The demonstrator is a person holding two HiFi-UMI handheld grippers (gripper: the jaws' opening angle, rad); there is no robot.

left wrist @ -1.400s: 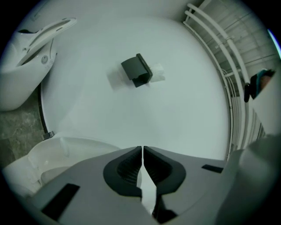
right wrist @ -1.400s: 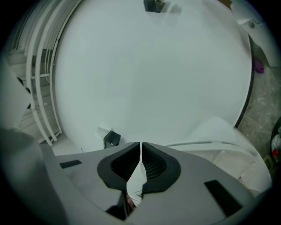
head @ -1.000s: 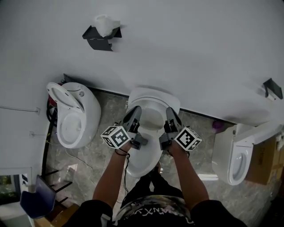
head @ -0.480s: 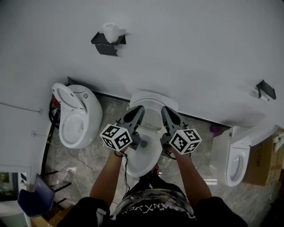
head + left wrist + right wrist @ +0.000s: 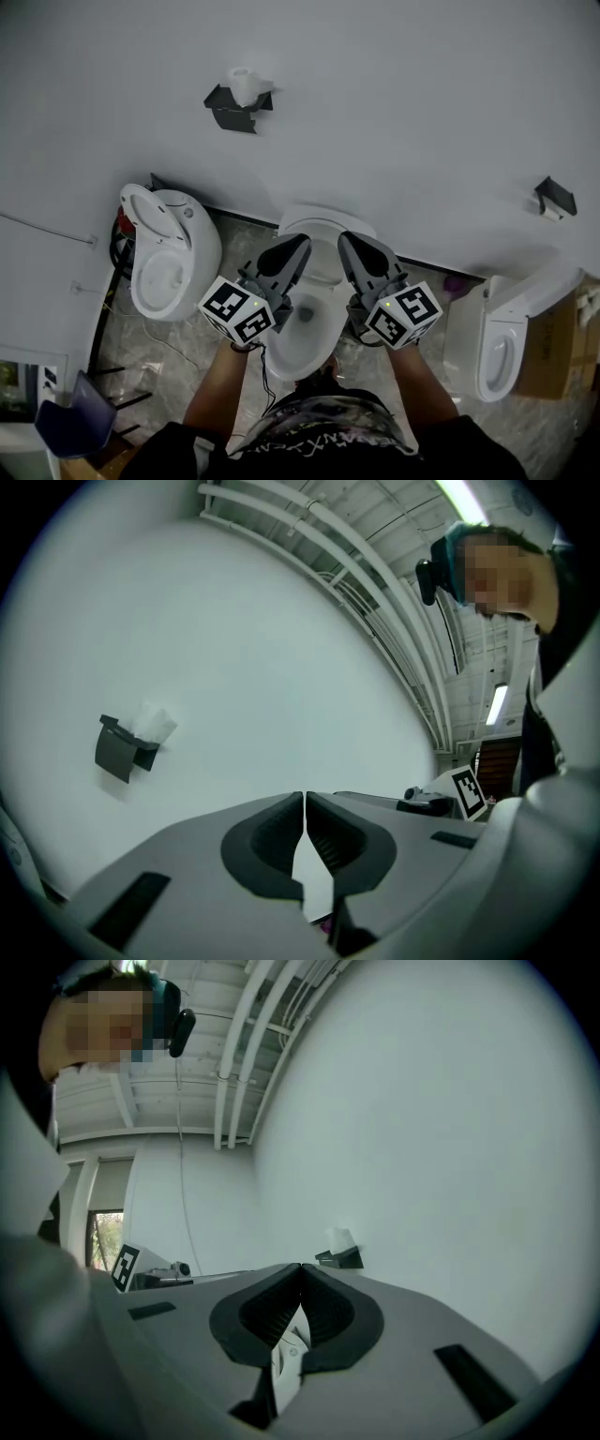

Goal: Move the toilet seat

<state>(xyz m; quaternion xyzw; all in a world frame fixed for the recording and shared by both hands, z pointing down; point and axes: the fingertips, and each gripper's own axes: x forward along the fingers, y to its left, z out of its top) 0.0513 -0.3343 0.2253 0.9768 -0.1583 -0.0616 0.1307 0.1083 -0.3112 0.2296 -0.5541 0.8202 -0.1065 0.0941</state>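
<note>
**Both grippers up and level at the wall, seat between them**

- Toilet seat [image 5: 322, 232]: as best I can judge, it is the white panel at the back of the middle toilet [image 5: 300, 354], close against the wall [image 5: 403, 112]. Whether it leans fully back or rests part-raised, the head view does not settle.
- Key relation: the seat lies ahead of and between the two gripper tips, on the wall side. Its long axis runs from the person toward the wall. The grippers flank it evenly, so neither hand is nearer.
- Left gripper [image 5: 302, 242]: jaws together, tips touching, clamped on nothing. A white sliver shows through the gap behind the tips, probably porcelain below.
- Right gripper [image 5: 343, 238]: the same, jaws closed tip to tip and nothing pinched. Its own view looks along the wall.
- Neither gripper view shows the seat in front of the jaws, only bare wall and a paper holder [image 5: 236, 99].
- Surroundings: a second toilet [image 5: 169, 267] to the left, a third [image 5: 497, 342] to the right, stone floor [image 5: 216, 328] between.
- Against a second ago: both grippers lay low along the bowl's sides. Now they sit higher and larger in the head view, with the marker cubes rolled outward. The bowl opening is exposed between the cubes.
- Judgement: lifting is mostly done, and contact looks like a push, not a grasp.
</note>
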